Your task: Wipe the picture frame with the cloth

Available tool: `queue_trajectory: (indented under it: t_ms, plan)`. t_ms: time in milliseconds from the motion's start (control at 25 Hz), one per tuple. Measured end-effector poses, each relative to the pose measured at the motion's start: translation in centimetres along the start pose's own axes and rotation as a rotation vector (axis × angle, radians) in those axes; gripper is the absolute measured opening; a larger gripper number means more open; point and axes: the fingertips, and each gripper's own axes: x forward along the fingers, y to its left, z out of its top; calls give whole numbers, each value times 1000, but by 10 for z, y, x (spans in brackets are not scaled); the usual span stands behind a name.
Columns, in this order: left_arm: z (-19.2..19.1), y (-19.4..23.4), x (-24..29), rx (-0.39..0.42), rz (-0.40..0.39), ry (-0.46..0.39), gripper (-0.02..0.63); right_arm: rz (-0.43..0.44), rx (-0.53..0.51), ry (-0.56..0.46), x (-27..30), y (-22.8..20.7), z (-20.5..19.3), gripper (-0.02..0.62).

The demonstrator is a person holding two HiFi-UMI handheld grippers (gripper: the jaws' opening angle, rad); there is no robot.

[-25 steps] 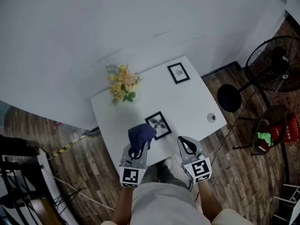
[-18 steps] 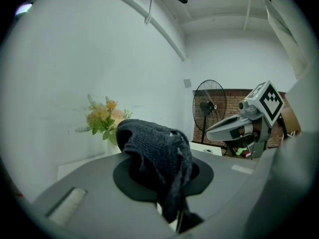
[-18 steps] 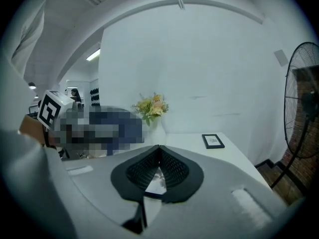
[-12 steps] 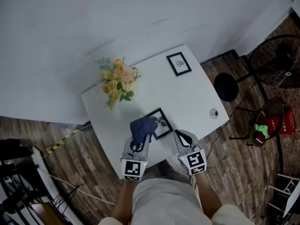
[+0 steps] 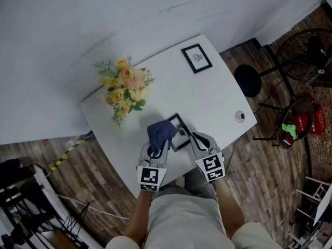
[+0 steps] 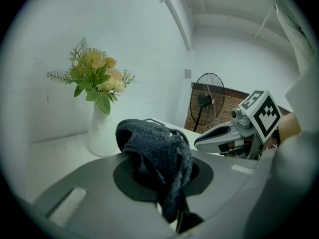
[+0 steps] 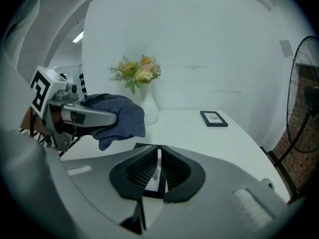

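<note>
Picture frame [image 5: 181, 134] sits at the table's [image 5: 223, 95] near edge, its right side pinched in the right claw [image 5: 195, 138]. Cloth [image 5: 161, 130], clamped in the left claw [image 5: 158, 145], overlaps the frame's left part, so the left arm looks set to wipe.

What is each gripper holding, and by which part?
Left gripper clamps the blue cloth by a bunched fold; right gripper pinches the near picture frame by its edge.
</note>
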Motion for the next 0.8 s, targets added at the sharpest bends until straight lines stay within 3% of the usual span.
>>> queue_trajectory:
  t_ms: [320,800]
  plan:
    - [-18,-3,31,-29,-19,73,80,41,16,92,31,-7,-37,43]
    - [-34,-14,73,-39,-5,158,80,121,-8,170,58,-3,-62,48]
